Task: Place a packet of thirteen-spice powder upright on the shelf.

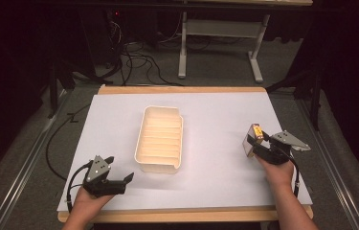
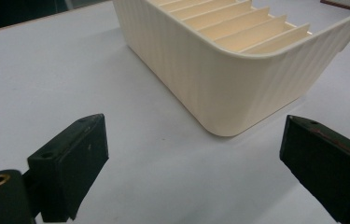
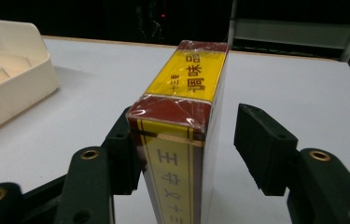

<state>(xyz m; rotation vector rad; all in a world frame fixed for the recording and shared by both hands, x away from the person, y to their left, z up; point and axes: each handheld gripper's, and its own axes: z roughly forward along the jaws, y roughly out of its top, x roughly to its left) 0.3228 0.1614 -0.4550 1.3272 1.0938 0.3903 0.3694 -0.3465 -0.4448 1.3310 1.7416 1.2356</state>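
The table carried a white sheet, with a cream ribbed tray standing near its centre, long axis running away from the person. The tray's interior showed several parallel ridges, and nothing lay inside it.

The left gripper was held low at the near left of the table, resting in the person's left hand. Its 2 jaws were spread wide apart with nothing between them. In the left gripper view the jaws pointed at the tray's near rounded corner, which sat close ahead but clear of both jaws.

The right gripper was held at the right side of the table, well apart from the tray, in the person's right hand. Between its jaws stood a small packet wrapped in clear film, with dark red ends and a yellow band bearing printed characters. In the right gripper view the packet stood on its narrow edge, its long axis running away from the camera. The jaw at the left of that view lay against the packet's side; the jaw at the right stood off from it with a visible gap. The grip was therefore not closed on the packet. Whether the packet rested on the sheet could not be determined.
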